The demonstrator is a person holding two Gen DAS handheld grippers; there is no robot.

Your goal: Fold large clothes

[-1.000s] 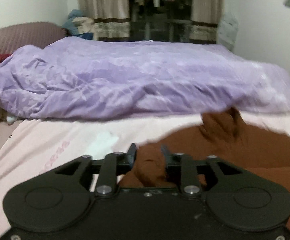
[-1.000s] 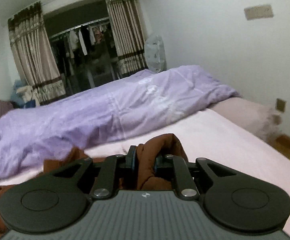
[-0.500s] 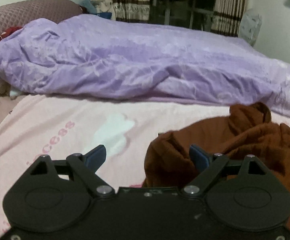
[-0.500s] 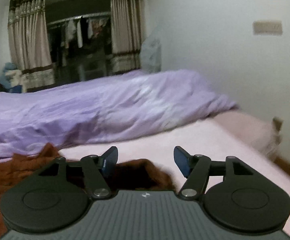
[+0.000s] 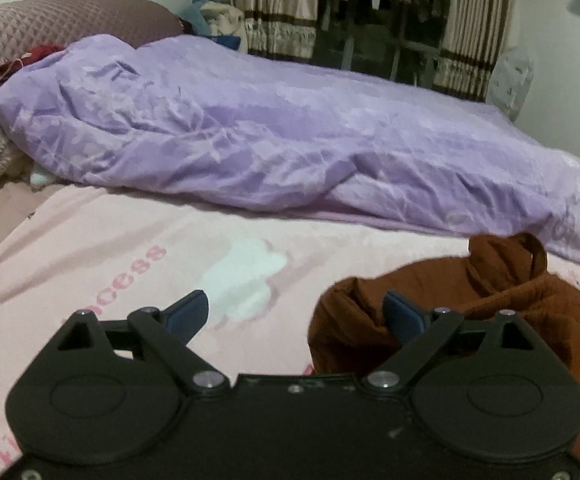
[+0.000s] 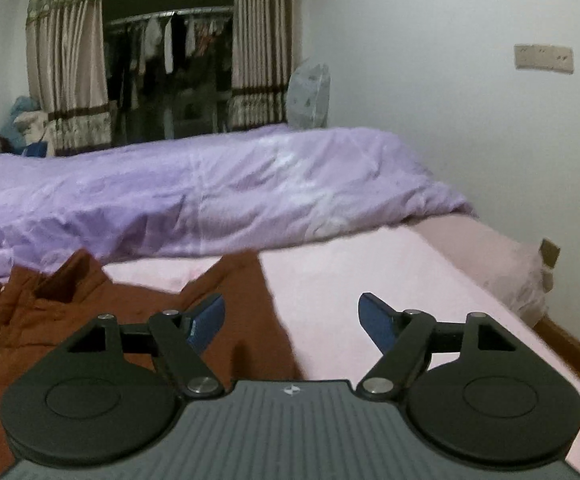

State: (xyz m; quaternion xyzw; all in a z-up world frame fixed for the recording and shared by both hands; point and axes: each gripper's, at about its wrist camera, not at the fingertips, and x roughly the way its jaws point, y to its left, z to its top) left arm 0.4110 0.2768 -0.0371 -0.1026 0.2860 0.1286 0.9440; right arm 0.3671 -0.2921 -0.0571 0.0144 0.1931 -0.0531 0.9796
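A rust-brown garment (image 5: 489, 300) lies rumpled on the pink bed sheet (image 5: 110, 248); in the right wrist view it (image 6: 70, 320) spreads over the left half. My left gripper (image 5: 295, 314) is open and empty, its right finger over the garment's left edge. My right gripper (image 6: 291, 320) is open and empty, above the garment's right edge, with its right finger over bare sheet (image 6: 389, 272).
A purple duvet (image 5: 270, 140) lies bunched along the far side of the bed, also in the right wrist view (image 6: 210, 192). A quilted headboard (image 5: 50, 28) is at the left. The wall (image 6: 449, 120) and the bed's right edge (image 6: 521, 280) are to the right.
Both grippers were shut on the brown garment a second ago. They have opened and let go, and the garment now rests on the sheet. Both grippers have drawn back a little.
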